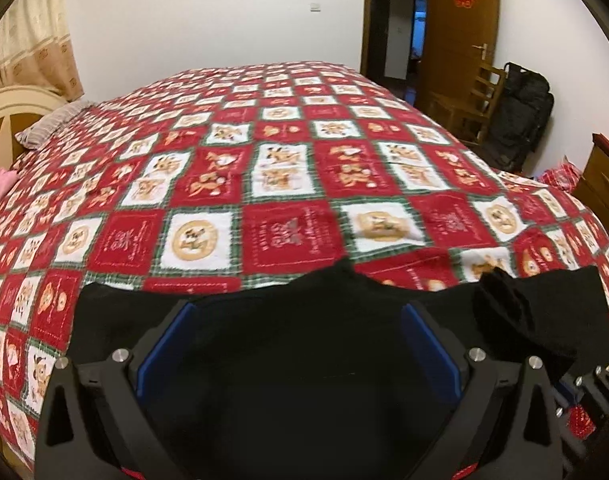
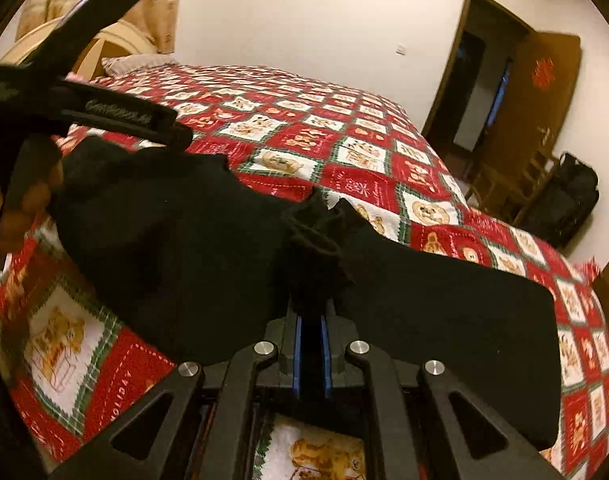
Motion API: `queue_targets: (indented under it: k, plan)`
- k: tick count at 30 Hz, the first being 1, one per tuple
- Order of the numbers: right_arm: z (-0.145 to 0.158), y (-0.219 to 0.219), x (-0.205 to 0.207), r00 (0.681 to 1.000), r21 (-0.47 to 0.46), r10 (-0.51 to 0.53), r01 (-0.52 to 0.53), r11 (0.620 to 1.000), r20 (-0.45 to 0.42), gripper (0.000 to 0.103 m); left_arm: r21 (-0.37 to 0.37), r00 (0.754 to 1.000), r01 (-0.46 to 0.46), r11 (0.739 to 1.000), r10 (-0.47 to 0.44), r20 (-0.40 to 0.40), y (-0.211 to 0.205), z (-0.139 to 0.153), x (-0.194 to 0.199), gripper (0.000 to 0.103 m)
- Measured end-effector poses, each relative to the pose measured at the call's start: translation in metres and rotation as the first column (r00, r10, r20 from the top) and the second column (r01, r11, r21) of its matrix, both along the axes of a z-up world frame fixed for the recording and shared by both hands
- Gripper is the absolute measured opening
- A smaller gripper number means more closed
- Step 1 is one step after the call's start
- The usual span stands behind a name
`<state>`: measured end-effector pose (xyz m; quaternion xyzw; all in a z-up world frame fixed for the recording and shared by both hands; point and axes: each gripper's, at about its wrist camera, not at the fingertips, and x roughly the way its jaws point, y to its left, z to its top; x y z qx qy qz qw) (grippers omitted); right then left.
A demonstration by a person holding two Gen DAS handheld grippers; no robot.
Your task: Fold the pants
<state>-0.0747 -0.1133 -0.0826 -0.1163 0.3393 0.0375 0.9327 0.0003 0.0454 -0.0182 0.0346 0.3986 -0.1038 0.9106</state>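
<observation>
Black pants point(image 1: 304, 344) lie across the near edge of a bed with a red, white and green checked blanket point(image 1: 288, 184). My left gripper point(image 1: 300, 312) is open, its blue-padded fingers point(image 1: 166, 344) spread wide over the cloth, tips hidden by it. In the right wrist view my right gripper point(image 2: 311, 280) is shut on a bunched fold of the pants point(image 2: 208, 240). The left gripper point(image 2: 104, 92) shows at upper left there, above the cloth.
A headboard point(image 1: 8, 120) and pillow point(image 1: 52, 122) are at the far left. A wooden chair point(image 1: 472, 100), a dark bag point(image 1: 520, 116) and an open door point(image 1: 460, 32) stand to the right. A wooden cabinet point(image 1: 604, 184) is at the right edge.
</observation>
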Motion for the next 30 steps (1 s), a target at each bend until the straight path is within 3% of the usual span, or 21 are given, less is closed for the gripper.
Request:
queue_targets:
  k: [5, 10, 12, 15, 17, 19, 22, 24, 26, 30]
  plan:
    - [-0.008, 0.017, -0.008, 0.995, -0.091, 0.097, -0.096, 0.991, 0.011, 0.008, -0.014, 1.000, -0.004, 1.000, 0.004, -0.010, 0.000, -0.004, 0.003, 0.103]
    - [-0.016, 0.031, -0.013, 0.987, -0.143, 0.154, -0.157, 0.977, -0.038, 0.025, 0.018, 1.000, 0.029, 0.999, -0.029, -0.002, -0.007, -0.004, 0.000, 0.103]
    - [-0.008, 0.026, -0.016, 0.982, -0.070, 0.177, -0.181, 0.981, -0.058, 0.034, 0.025, 0.999, 0.036, 0.999, -0.036, -0.002, -0.009, -0.004, -0.001, 0.103]
    - [0.018, 0.008, -0.028, 0.976, 0.118, 0.214, -0.207, 0.971, -0.049, 0.044, 0.016, 0.999, 0.048, 0.999, -0.048, -0.004, -0.013, -0.002, -0.002, 0.103]
    - [0.038, -0.008, -0.041, 0.976, 0.203, 0.217, -0.210, 0.956, -0.008, 0.045, 0.014, 0.997, 0.072, 0.997, -0.072, 0.006, -0.020, 0.001, -0.004, 0.103]
    - [0.058, -0.040, -0.048, 0.987, 0.276, 0.152, -0.159, 0.948, 0.045, 0.045, 0.025, 0.994, 0.104, 0.994, -0.105, 0.023, -0.032, 0.006, -0.007, 0.103]
    - [0.072, -0.102, -0.040, 0.994, 0.322, -0.092, 0.070, 0.944, 0.054, 0.044, 0.029, 0.988, 0.152, 0.988, -0.153, 0.035, -0.050, 0.008, -0.012, 0.103]
    - [0.070, -0.136, -0.034, 0.970, 0.336, -0.242, 0.215, 0.917, 0.039, 0.029, 0.031, 0.984, 0.172, 0.985, -0.173, 0.032, -0.062, 0.006, -0.015, 0.103]
    - [0.061, -0.157, -0.021, 0.952, 0.337, -0.305, 0.291, 0.896, -0.011, 0.029, 0.038, 0.982, 0.186, 0.982, -0.187, 0.017, -0.073, 0.000, -0.018, 0.103]
    - [0.042, -0.166, 0.011, 0.933, 0.288, -0.351, 0.358, 0.888, -0.076, 0.029, 0.077, 0.979, 0.202, 0.976, -0.202, -0.011, -0.089, -0.013, -0.026, 0.103]
